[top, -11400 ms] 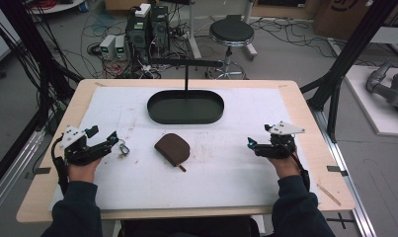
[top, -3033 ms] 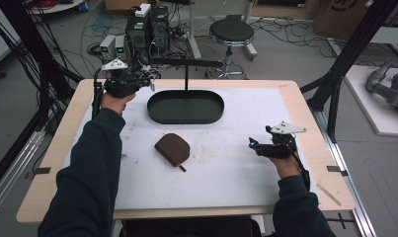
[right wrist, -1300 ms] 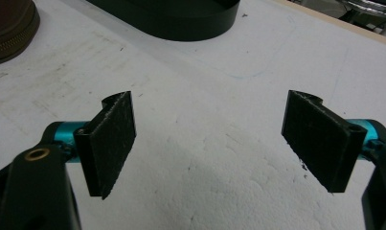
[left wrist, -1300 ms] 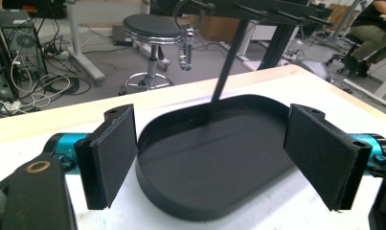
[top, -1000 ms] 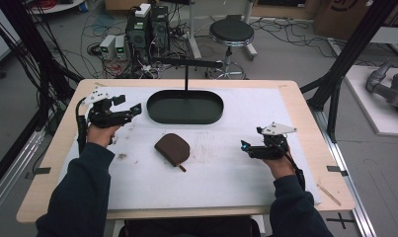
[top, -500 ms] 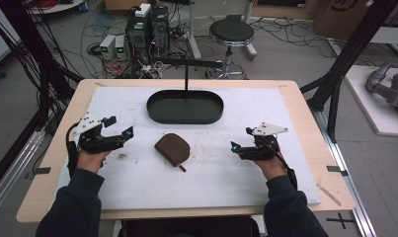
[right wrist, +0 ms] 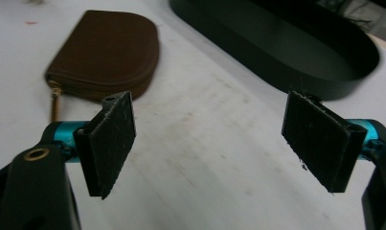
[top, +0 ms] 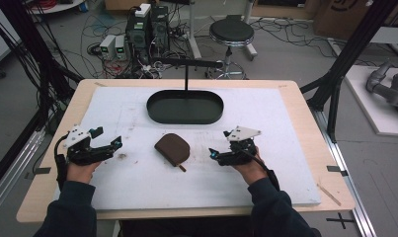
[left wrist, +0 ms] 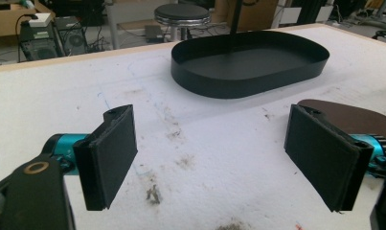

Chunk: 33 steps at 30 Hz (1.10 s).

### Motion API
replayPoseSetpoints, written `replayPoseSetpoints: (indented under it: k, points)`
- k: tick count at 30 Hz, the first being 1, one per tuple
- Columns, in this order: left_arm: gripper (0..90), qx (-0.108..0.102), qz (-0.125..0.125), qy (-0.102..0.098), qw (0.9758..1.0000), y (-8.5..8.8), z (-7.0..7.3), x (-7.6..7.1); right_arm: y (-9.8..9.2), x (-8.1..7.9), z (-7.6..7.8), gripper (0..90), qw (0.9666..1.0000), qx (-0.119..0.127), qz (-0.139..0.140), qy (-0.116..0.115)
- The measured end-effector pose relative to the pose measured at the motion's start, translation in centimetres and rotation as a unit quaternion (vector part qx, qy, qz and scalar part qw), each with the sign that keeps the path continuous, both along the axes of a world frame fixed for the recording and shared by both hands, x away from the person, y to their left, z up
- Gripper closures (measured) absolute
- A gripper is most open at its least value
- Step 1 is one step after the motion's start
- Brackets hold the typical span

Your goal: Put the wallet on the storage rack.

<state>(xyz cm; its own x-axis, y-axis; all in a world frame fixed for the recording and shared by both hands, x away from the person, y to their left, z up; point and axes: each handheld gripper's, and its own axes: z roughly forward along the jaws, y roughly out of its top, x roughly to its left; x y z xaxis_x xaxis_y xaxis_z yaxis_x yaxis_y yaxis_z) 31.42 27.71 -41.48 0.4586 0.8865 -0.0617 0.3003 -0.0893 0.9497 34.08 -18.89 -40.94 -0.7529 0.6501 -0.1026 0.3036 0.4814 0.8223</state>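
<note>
With both hands low on the bench (top: 295, 163), we've got a brown zip pouch (top: 172, 148) sitting right in the middle, between the two tools and touched by neither. It lies flat on the white mat, just in front of the black oval tray (top: 185, 106), rounded edge toward the tray, straight zipped edge toward the person.

Right hand-held gripper (top: 215, 154) now: jaws spread wide, nothing between them, nose pointing across at the pouch. From its own camera the pouch (right wrist: 107, 50) sits ahead and off to one side, well clear of the pads, so my read is that this is an approach and not yet a grasp. The wide spread makes sense, since the pouch is broad and flat and will want a bite on an edge.

Left hand-held gripper (top: 115, 143) is also gaping, empty, resting near the mat on the other side. In its view the pouch's dark rim (left wrist: 353, 117) peeks past one pad, with the tray (left wrist: 250, 62) beyond.

Look at that pouch: dark brown, leather-like, half-moon shape, zip running round the seam, a small pull tab (right wrist: 54, 103) poking out at one corner. It looks closed and slim. The tray stands empty behind it, a likely destination if you ask me.
</note>
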Motion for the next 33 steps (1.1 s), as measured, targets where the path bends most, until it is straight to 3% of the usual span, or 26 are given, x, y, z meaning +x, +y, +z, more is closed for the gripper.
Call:
replayPoseSetpoints:
  k: [3, 4, 10, 15, 16, 17, 21, 23, 24, 26, 27, 28, 31, 33]
  points:
    - [18.4, 0.006, 0.008, 0.003, 0.9999, 0.0, -0.2, 0.0, 1.9, 0.2, -0.6, 19.3, 0.9998, -0.005, 0.018, 0.008]
    - [18.4, 0.006, 0.007, 0.0, 1.0, 0.1, -0.2, 0.0, 3.4, 0.3, -1.0, 19.4, 0.9995, -0.01, 0.027, 0.008]
    - [18.5, 0.0, 0.016, -0.005, 0.9999, 0.7, -0.2, -0.1, 6.7, 0.3, -1.1, 19.3, 0.9989, -0.008, 0.046, 0.002]
    - [18.7, -0.004, 0.019, 0.001, 0.9998, 1.1, -0.5, 0.0, 10.4, 0.1, -1.2, 19.3, 0.9969, -0.03, 0.071, -0.014]
    - [18.7, -0.004, 0.019, 0.002, 0.9998, 1.0, -0.5, 0.0, 10.4, 0.1, -1.2, 19.3, 0.9969, -0.03, 0.071, -0.014]
    - [18.7, -0.004, 0.019, 0.002, 0.9998, 1.0, -0.5, 0.0, 11.7, 0.1, -1.5, 19.3, 0.9959, -0.039, 0.081, -0.009]
    - [18.7, -0.004, 0.023, 0.004, 0.9997, 1.2, -0.6, 0.1, 13.1, 0.1, -2.1, 19.3, 0.9943, -0.059, 0.088, -0.013]
    - [19.1, -0.005, 0.025, 0.006, 0.9997, 1.3, -0.7, 0.1, 14.2, 0.3, -2.9, 19.2, 0.9906, -0.091, 0.1, -0.017]
    - [19.1, -0.004, 0.025, 0.007, 0.9997, 1.3, -0.8, 0.1, 14.2, 0.3, -2.9, 19.2, 0.9906, -0.091, 0.1, -0.017]
    - [19.2, -0.007, 0.026, 0.011, 0.9996, 1.3, -0.8, 0.1, 14.7, 0.2, -3.4, 22.0, 0.9831, -0.137, 0.11, -0.051]
    - [19.2, -0.006, 0.025, 0.011, 0.9996, 1.3, -0.9, 0.2, 14.7, 0.2, -3.4, 22.0, 0.9831, -0.137, 0.11, -0.051]
    - [19.4, -0.005, 0.024, 0.011, 0.9996, 1.3, -0.9, 0.2, 14.7, 0.1, -3.4, 24.3, 0.9806, -0.151, 0.109, -0.06]
    - [19.4, -0.005, 0.024, 0.012, 0.9996, 1.2, -0.9, 0.2, 14.7, 0.0, -3.3, 26.9, 0.9797, -0.159, 0.107, -0.061]
    - [19.4, -0.003, 0.025, 0.014, 0.9996, 1.2, -1.0, 0.2, 14.6, -0.2, -3.2, 31.5, 0.9813, -0.156, 0.099, -0.055]
